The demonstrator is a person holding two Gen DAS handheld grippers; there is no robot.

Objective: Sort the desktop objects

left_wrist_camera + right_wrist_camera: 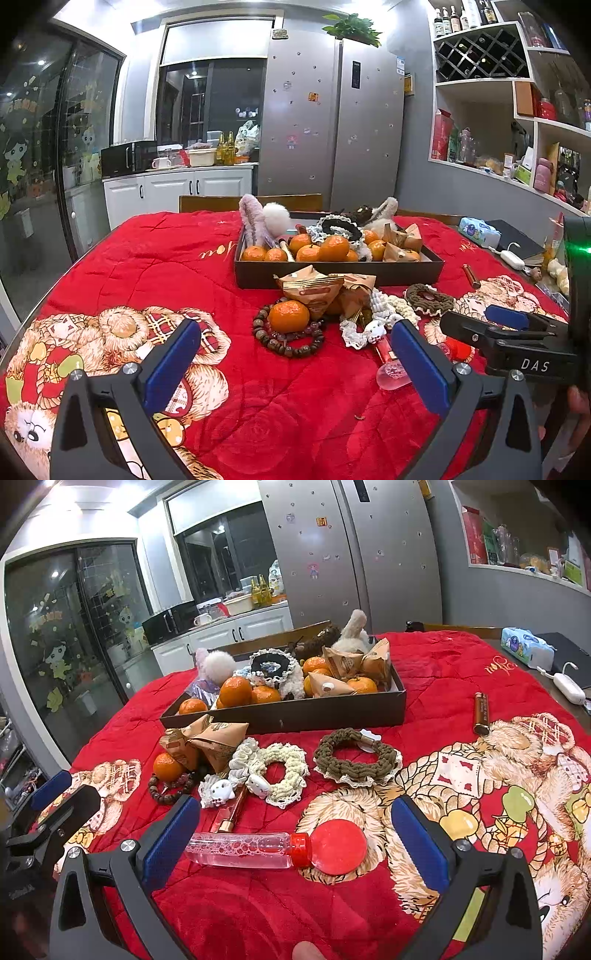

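Observation:
My left gripper [295,365] stands open above the red blanket, short of a loose orange [289,315] that sits inside a bead bracelet [286,341]. Brown paper packets [314,290] and cream scrunchies [388,308] lie just behind it. My right gripper [293,843] is open too, low over a clear bubble bottle [240,849] with a red cap, which lies on its side between the fingers. A brown scrunchie [356,758] and a cream scrunchie [286,771] lie beyond. The dark tray [295,714] holds oranges, packets and plush hair ties.
A brown lighter [481,713] lies right of the tray. A tissue pack [526,650], a white charger [569,688] and a dark notebook sit at the table's right edge. A pink lipstick tube [231,818] lies near the bottle. A chair back stands behind the tray.

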